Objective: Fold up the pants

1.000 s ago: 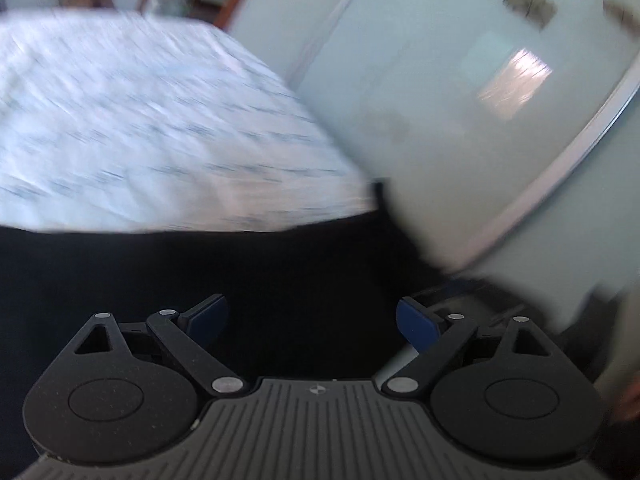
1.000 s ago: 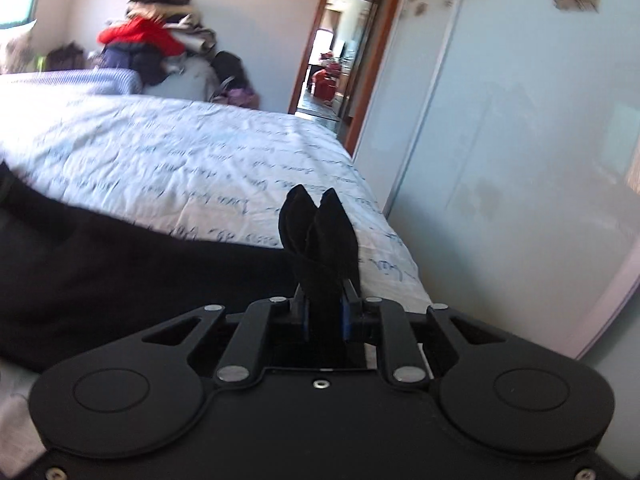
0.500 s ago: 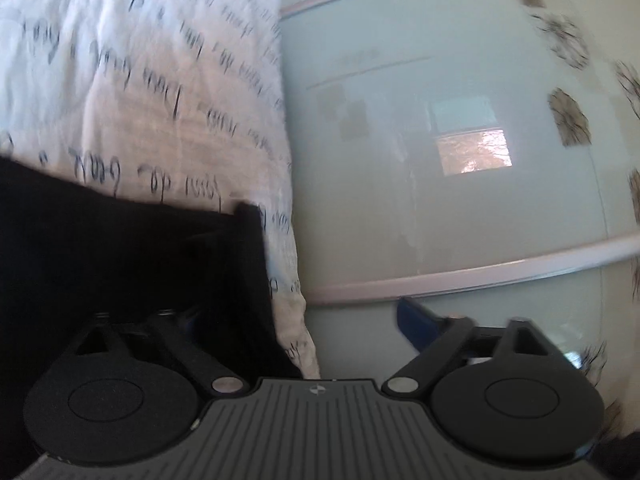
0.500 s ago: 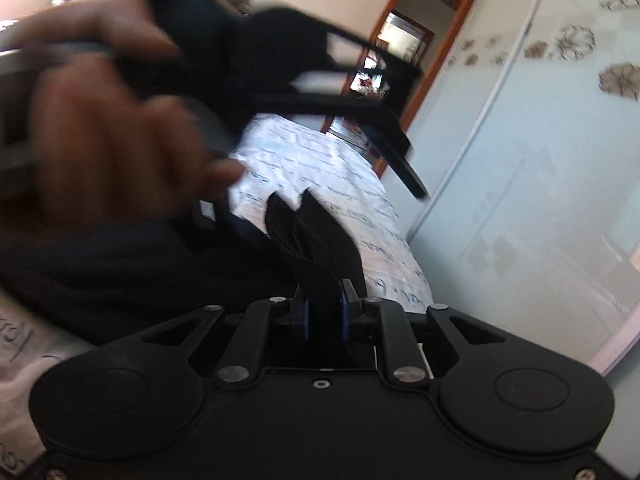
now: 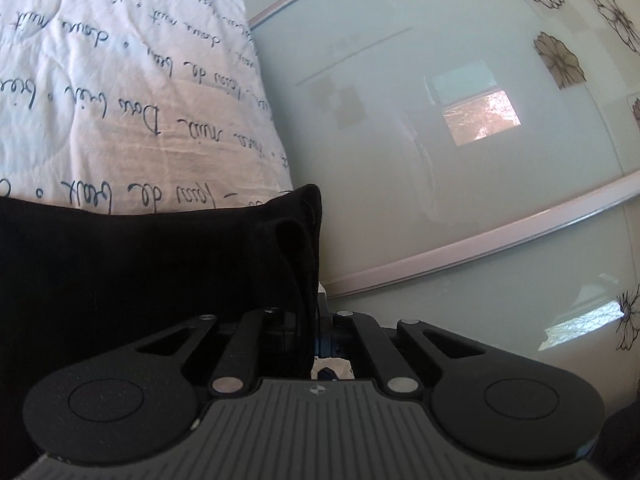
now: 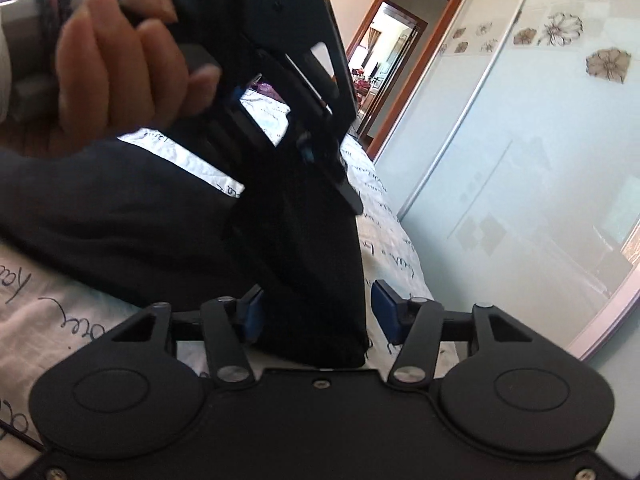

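Black pants (image 5: 132, 264) lie across a bed, near its edge beside a wardrobe. Left gripper (image 5: 310, 326) has its fingers pressed together on a bunched corner of the cloth, which stands up straight ahead of it. In the right wrist view, the same left gripper (image 6: 320, 160) and the hand (image 6: 116, 52) holding it hang above, with dark fabric draped down between them. Right gripper (image 6: 316, 312) is spread wide, its blue pads on either side of that hanging fold, gripping nothing. Fabric stretches away to the left. Bedsheet (image 5: 120, 92) is white with handwritten script. Pale glass wardrobe doors (image 6: 520, 160) with flower motifs run alongside; an open doorway (image 6: 388, 40) lies beyond
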The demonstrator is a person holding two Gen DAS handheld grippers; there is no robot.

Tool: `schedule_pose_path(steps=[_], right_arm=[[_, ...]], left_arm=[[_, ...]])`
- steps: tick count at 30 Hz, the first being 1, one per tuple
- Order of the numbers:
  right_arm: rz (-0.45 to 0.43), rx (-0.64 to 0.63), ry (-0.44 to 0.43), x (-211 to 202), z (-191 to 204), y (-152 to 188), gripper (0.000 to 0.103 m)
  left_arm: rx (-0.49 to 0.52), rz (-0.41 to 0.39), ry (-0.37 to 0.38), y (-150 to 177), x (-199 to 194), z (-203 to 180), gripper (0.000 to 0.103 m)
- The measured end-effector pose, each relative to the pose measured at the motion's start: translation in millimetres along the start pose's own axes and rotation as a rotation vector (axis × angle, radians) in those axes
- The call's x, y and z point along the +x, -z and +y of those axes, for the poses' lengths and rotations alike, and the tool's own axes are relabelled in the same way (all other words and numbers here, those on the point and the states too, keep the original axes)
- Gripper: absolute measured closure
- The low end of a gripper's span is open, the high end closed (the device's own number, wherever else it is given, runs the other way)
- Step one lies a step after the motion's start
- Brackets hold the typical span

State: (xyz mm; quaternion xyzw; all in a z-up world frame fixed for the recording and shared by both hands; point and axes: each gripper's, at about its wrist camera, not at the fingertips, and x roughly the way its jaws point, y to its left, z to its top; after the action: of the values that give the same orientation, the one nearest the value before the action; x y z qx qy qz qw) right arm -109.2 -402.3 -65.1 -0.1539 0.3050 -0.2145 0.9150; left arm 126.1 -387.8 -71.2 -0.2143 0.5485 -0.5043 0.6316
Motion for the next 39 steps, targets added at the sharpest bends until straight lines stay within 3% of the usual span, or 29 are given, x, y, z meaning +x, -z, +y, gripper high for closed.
schedule_pose_path(steps=[1,5,7,9,15,24,33,39], right_arm=[[-0.002,0.006,-0.003,1,0,0,0.058],[-0.048,-0.069,0.041,4,15,-7,0.07],[-0.067,-0.12,0.053,3,24,-11,0.09],[-0.094,-0.16,0.058,-2,33,-14,0.096],[-0.165,-0.174,0.012,-25,49,-38,0.097],[-0.248,-0.202,-0.172,-34,102,-70,0.097],[-0.269,-0.24,-0.336,-23,161,-90,0.097],[-0.263,-0.257,-0.403,-30,176,-75,0.097]], left_arm=[[-0.004,0.001,0.001,1,0,1,0.094],[-0.032,-0.015,-0.008,2,-2,6,0.094],[-0.033,-0.032,-0.012,5,-8,10,0.094],[-0.005,-0.056,-0.029,5,-20,7,0.094],[0.079,-0.131,-0.103,5,-68,8,0.094],[0.122,-0.232,-0.256,16,-145,32,0.094],[0.067,-0.257,-0.385,24,-204,81,0.095],[0.038,-0.276,-0.422,34,-228,107,0.096]])
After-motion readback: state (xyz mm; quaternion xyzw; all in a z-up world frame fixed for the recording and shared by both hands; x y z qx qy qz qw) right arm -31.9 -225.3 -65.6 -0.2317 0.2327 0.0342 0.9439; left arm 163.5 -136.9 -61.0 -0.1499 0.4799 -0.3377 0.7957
